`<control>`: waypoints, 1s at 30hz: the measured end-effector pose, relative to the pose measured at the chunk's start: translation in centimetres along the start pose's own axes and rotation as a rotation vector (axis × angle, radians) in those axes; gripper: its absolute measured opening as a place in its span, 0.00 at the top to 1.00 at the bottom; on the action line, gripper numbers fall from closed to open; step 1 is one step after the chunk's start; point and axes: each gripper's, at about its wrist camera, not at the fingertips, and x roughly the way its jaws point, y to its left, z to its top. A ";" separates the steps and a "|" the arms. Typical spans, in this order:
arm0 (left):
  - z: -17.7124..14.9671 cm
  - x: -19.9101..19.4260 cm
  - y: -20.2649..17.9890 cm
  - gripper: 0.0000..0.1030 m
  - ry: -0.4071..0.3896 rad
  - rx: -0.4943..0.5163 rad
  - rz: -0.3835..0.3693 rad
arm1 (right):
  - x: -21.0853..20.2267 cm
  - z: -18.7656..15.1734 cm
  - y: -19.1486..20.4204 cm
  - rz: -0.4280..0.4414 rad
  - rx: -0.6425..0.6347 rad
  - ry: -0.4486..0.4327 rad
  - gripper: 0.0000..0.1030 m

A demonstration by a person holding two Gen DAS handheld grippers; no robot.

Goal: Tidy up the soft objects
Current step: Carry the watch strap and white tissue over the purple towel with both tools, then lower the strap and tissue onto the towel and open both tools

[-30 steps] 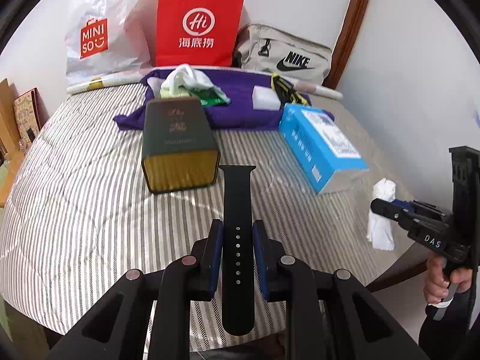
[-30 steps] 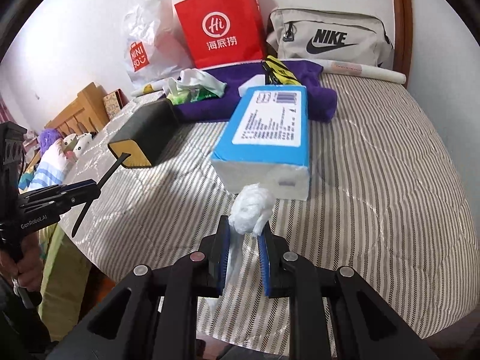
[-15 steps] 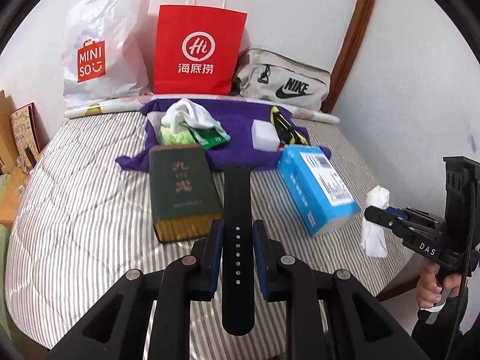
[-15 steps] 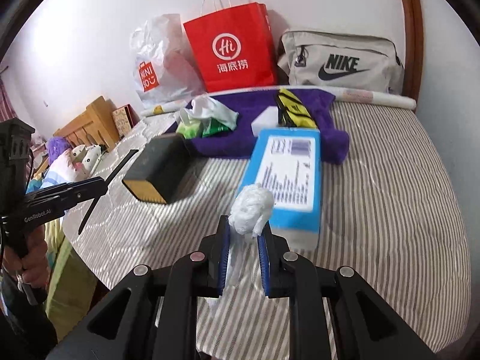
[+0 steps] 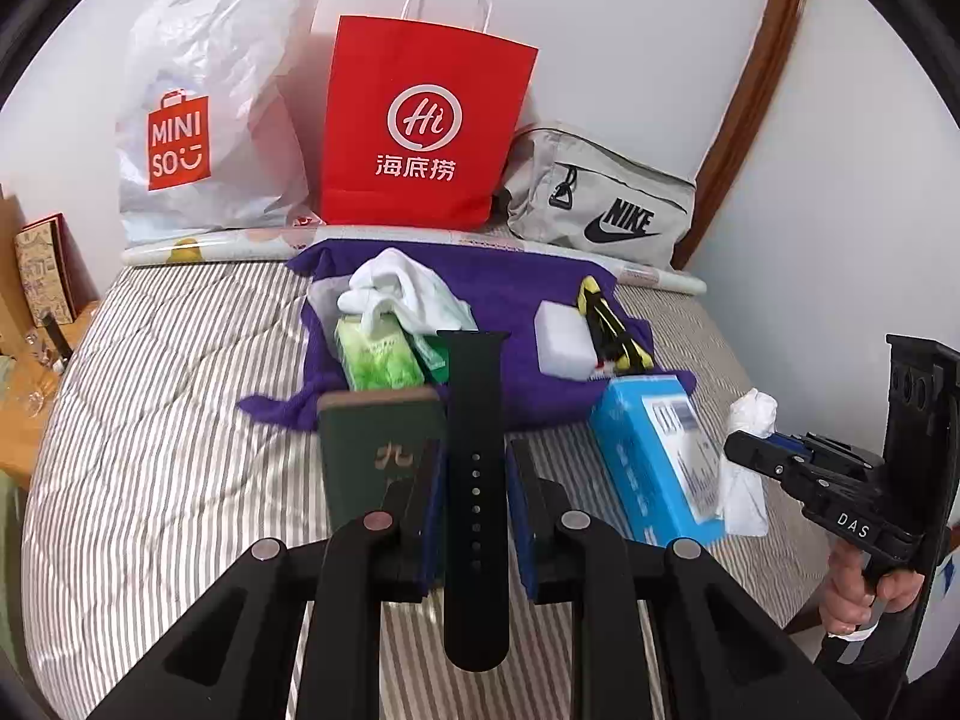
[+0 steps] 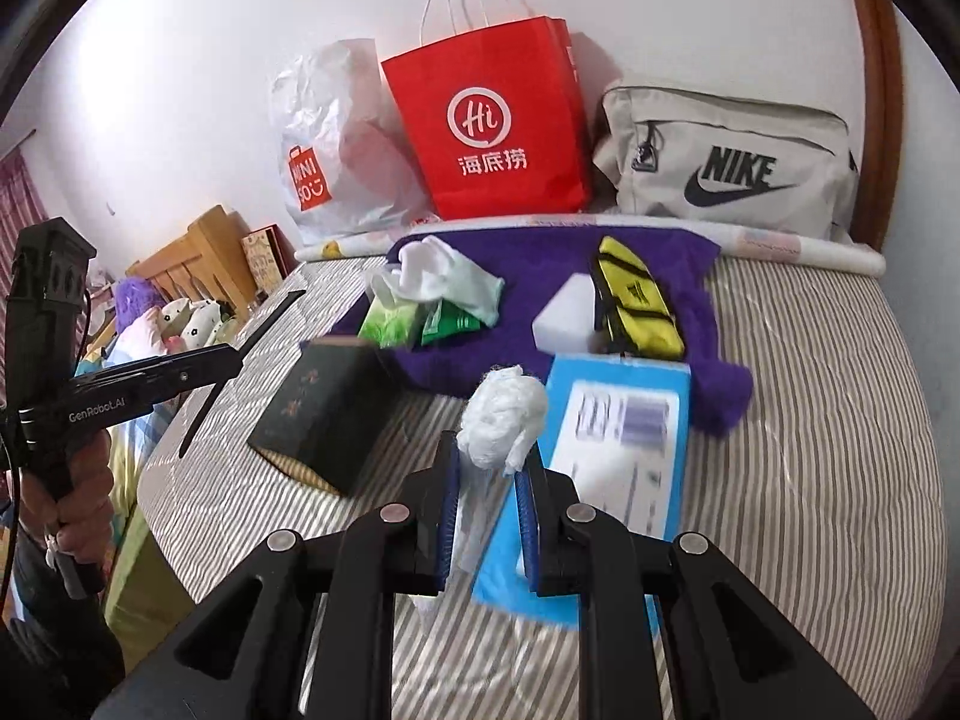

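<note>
My left gripper (image 5: 475, 474) is shut on a black watch strap (image 5: 475, 420) that sticks out forward over the striped bed (image 5: 168, 450). My right gripper (image 6: 486, 468) is shut on a crumpled white plastic bag (image 6: 503, 414). In the left wrist view the right gripper (image 5: 756, 447) hangs at the right edge with the white bag (image 5: 747, 468). The left gripper (image 6: 228, 360) shows at the left of the right wrist view, the strap (image 6: 240, 360) in it. On the purple cloth (image 5: 516, 294) lie a white cloth (image 5: 408, 288), green packets (image 5: 375, 354), a white sponge (image 5: 561, 345) and a yellow pouch (image 6: 636, 300).
A dark green box (image 5: 372, 456) and a blue box (image 5: 654, 456) lie on the bed in front of the cloth. Against the wall stand a white Miniso bag (image 5: 204, 114), a red paper bag (image 5: 420, 126) and a grey Nike bag (image 5: 600, 204). Wooden furniture (image 6: 204, 252) is at the left.
Both grippers have risen and pulled back from the bed, each keeping its hold. The boxes and purple cloth now sit lower and farther in both views.
</note>
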 end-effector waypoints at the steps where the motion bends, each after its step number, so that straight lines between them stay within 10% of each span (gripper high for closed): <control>1: 0.4 0.3 0.1 0.81 0.001 0.000 0.000 | 0.3 0.5 -0.1 0.002 0.000 0.001 0.82; 30: 10.3 11.6 5.5 0.81 0.055 -0.090 -0.026 | 12.6 10.7 -4.1 -0.032 -0.004 0.119 0.82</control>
